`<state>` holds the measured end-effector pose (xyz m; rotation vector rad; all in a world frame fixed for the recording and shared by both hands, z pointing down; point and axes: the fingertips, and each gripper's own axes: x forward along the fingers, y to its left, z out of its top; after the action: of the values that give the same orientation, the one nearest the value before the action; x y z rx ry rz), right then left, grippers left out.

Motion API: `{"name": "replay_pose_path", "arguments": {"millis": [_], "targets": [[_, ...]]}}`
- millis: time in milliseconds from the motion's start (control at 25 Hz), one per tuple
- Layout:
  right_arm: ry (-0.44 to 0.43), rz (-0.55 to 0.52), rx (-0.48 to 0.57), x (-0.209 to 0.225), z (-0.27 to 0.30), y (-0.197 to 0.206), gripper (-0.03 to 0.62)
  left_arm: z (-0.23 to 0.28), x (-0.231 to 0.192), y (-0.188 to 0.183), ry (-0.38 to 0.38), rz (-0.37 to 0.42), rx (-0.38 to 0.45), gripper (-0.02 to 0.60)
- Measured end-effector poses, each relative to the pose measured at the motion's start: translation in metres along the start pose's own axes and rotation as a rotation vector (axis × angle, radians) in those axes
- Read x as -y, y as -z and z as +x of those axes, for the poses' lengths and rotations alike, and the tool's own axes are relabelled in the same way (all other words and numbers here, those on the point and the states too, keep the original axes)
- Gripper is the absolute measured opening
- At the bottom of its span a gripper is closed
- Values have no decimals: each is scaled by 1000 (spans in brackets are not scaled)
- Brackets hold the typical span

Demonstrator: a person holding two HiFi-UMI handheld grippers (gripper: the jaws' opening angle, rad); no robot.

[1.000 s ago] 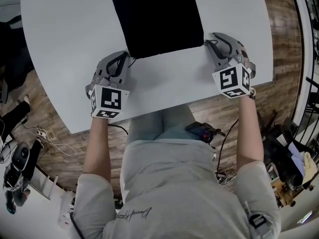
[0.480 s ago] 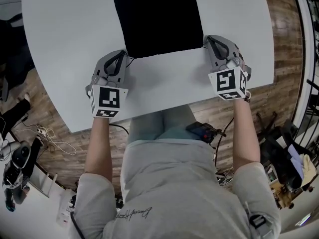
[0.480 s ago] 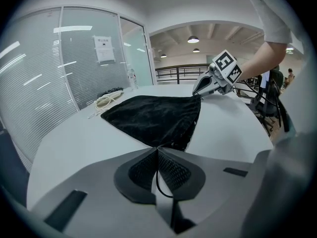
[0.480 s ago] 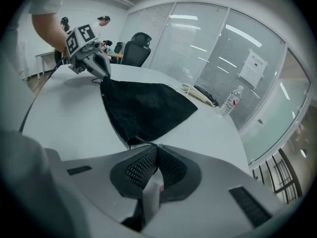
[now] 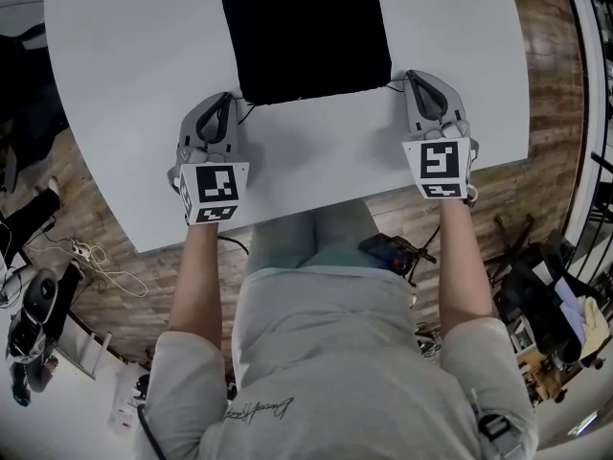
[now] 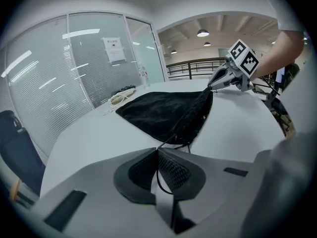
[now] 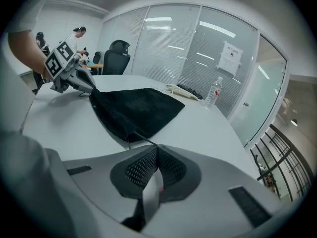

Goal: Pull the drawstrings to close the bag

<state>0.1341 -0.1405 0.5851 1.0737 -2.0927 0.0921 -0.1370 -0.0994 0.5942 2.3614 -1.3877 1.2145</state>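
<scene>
Bag (image 5: 305,32), soft black cloth, rectangular, lies flat at far middle of smooth white table (image 5: 124,84); wood floor (image 5: 548,84) below. Left gripper (image 5: 231,101) and right gripper (image 5: 414,76) each pinch a thin drawstring (image 6: 158,180) at its near corners.

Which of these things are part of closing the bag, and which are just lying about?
In the job: bag; left drawstring; right drawstring; left gripper, shut on its drawstring; right gripper, jaws just closed on its own.
Lying about: bottle; white cable; chair.
</scene>
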Motion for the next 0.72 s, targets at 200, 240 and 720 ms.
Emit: {"name": "replay_pose_path", "arguments": {"millis": [200,240,720], "targets": [[26,36,-8,1,-1,-4,25,-1,-10,9,-37,-24,-19,17],[31,43,-12,2,-2,-3,25,-1,-11,10,-42,-31,-22,18],[57,157,19,10,-25,-10,25,-18,-14,-13,-36,-128,48,15]]}}
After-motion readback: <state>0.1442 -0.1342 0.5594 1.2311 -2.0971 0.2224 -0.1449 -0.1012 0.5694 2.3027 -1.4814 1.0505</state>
